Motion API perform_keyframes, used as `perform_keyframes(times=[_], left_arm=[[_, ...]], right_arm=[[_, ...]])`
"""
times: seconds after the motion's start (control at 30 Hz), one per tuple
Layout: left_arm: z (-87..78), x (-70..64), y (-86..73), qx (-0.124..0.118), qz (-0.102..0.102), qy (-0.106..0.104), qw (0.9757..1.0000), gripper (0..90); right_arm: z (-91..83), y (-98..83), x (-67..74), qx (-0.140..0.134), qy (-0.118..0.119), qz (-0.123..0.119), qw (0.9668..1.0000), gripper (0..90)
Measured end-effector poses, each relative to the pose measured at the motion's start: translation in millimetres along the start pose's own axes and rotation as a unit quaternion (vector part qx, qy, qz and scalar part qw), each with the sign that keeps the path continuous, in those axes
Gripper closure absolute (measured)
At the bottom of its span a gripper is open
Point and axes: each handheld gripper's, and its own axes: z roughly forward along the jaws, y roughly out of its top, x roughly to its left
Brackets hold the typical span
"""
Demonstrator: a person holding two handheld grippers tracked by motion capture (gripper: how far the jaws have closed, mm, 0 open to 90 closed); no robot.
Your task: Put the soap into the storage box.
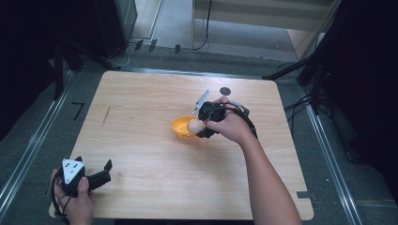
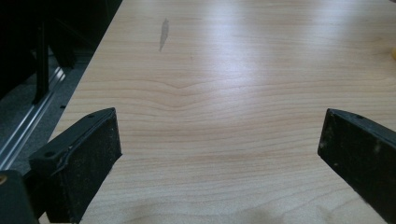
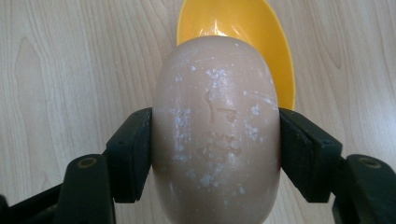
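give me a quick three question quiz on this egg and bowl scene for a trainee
1. True or false: the right gripper is shut on the egg.
2. Multiple choice: what colour is the bowl? A) blue B) yellow C) white
3. Short answer: what is between the jaws of the left gripper?

Key
1. True: both jaws press on the sides of the egg.
2. B: the bowl is yellow and sits on the wooden table, right beside the held egg.
3. Nothing: its jaws stand wide apart over bare table near the front left corner.
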Motion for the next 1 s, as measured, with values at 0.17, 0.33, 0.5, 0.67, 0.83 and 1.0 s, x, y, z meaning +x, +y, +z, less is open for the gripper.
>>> perform_keyframes(times=[0.17,0.33,0.5,0.67,0.83,1.0], left_arm=[[0.2,-0.3,0.1,0.001,0.002,0.000,1.0000,0.0],[0.0,0.6,-0.1,0.000,-0.002,-0.002,1.0000,0.0],[0.0,0.8,-0.1,-0.001,-0.004,-0.003,1.0000,0.0],[-0.2,1.1,0.0,0.000,-0.006,-0.003,1.0000,0.0],[-0.2,2.2,0.0,-0.001,-0.008,-0.006,0.9999,0.0],[-0.3,2.2,-0.1,-0.001,-0.010,-0.007,0.9999,0.0]], right_arm=[[2.0,6.9,-4.2,-0.006,0.003,-0.021,0.9997,33.5],[5.5,15.4,-7.4,-0.004,0.008,-0.030,0.9995,33.5],[12.3,21.6,-9.6,0.000,0.012,-0.037,0.9993,33.4],[20.6,24.0,-11.8,0.001,0.022,-0.038,0.9990,33.4],[26.3,26.5,-15.2,0.003,0.026,-0.037,0.9990,33.4],[29.4,28.3,-17.1,0.005,0.028,-0.034,0.9990,33.4]])
